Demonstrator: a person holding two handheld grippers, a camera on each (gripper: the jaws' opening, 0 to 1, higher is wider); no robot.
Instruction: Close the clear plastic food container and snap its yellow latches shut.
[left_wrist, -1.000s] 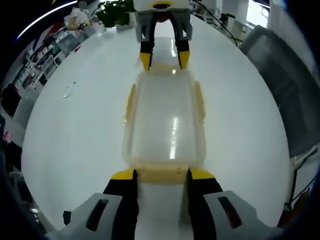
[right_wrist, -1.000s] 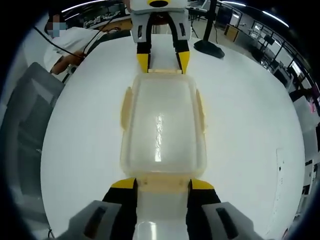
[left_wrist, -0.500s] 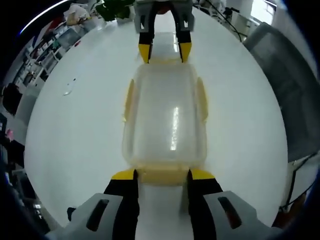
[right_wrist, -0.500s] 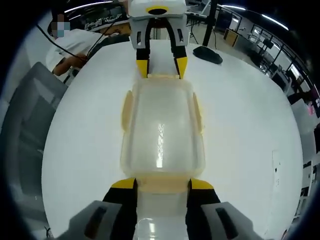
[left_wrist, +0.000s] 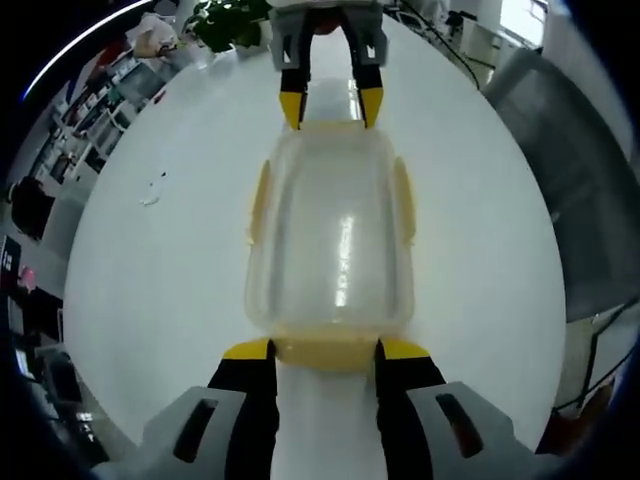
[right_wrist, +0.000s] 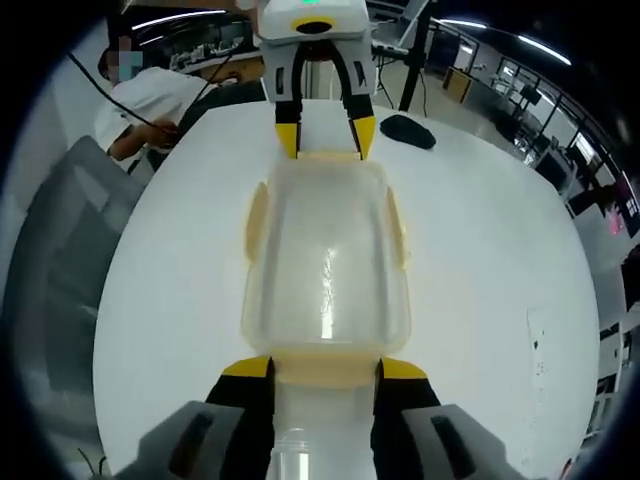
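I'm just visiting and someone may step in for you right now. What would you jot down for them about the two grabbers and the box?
Left gripper: jaws open, straddling the yellow end latch nearest it.
Right gripper: jaws open, straddling the opposite end latch.
Container: on the white table between the two grippers, lid seated on top.
Done: lid is on.
Left: side latches look flared out, so likely unsnapped. Whether the end latches have clicked cannot be told; check them.
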